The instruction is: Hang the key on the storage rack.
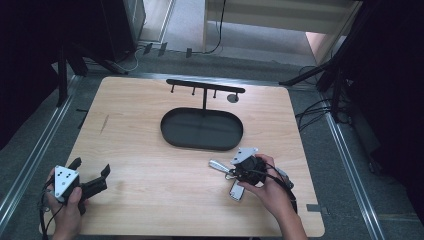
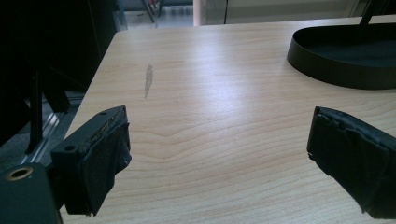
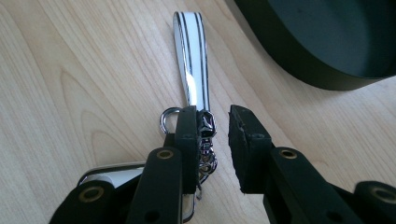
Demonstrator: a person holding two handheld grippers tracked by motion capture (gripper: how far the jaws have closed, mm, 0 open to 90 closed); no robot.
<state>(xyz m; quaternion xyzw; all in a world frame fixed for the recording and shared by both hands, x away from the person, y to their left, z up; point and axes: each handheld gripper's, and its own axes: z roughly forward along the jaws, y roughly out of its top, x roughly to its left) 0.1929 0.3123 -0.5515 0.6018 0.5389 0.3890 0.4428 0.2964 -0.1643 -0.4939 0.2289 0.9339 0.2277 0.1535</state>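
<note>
Right gripper (image 3: pixel 217 123) had jaws part-spread around the keychain (image 3: pixel 192 70) clasp on the table (image 1: pixel 150 190) beside the tray (image 1: pixel 202 129) — we judged it lined up to pinch — left gripper (image 2: pixel 219 158) idled wide apart.

High view above the near edge, looking forward and down over the whole table (image 1: pixel 150 110), left gripper view low at the near left corner, facing far and right, right gripper view close above the boards, all three sharing the black tray (image 1: pixel 202 129) (image 2: pixel 336 70) (image 3: pixel 327 60)

Keyring (image 1: pixel 227 172) on table (image 1: pixel 150 150), just before tray (image 1: pixel 202 129).
</note>
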